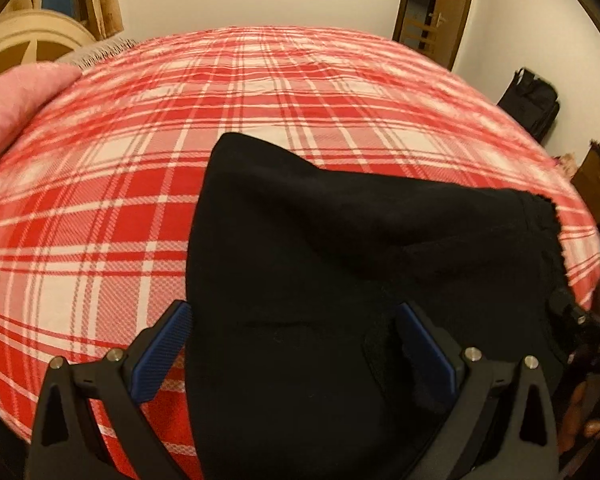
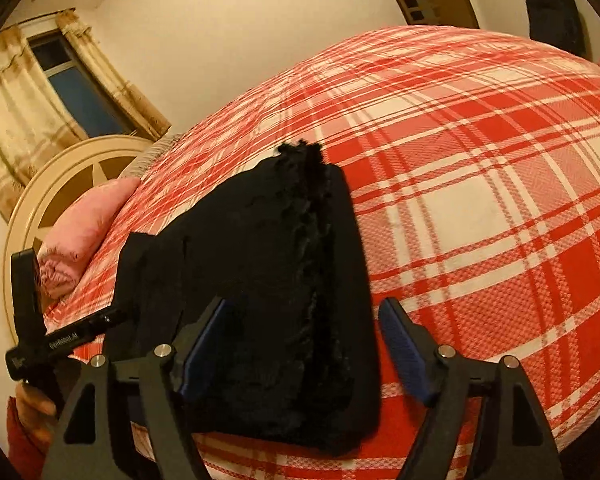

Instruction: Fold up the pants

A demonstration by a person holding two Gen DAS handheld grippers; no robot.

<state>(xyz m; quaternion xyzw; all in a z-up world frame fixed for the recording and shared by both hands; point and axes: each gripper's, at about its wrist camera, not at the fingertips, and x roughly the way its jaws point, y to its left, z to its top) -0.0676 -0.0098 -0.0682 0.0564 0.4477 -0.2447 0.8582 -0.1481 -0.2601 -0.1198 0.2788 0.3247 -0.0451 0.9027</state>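
Near the bed's front edge, the black pants [image 1: 320,264] lie in a folded heap on the red-and-white plaid bedspread [image 1: 140,168]. Both tools hover over them with fingers spread wide: the left gripper [image 1: 292,340] straddles the smooth cloth, grasping nothing, and the right gripper [image 2: 304,344] hangs released above the fuzzy, frayed edge. Over at the bed's far left corner sits a pink pillow [image 2: 84,220], against a cream headboard [image 2: 60,176].
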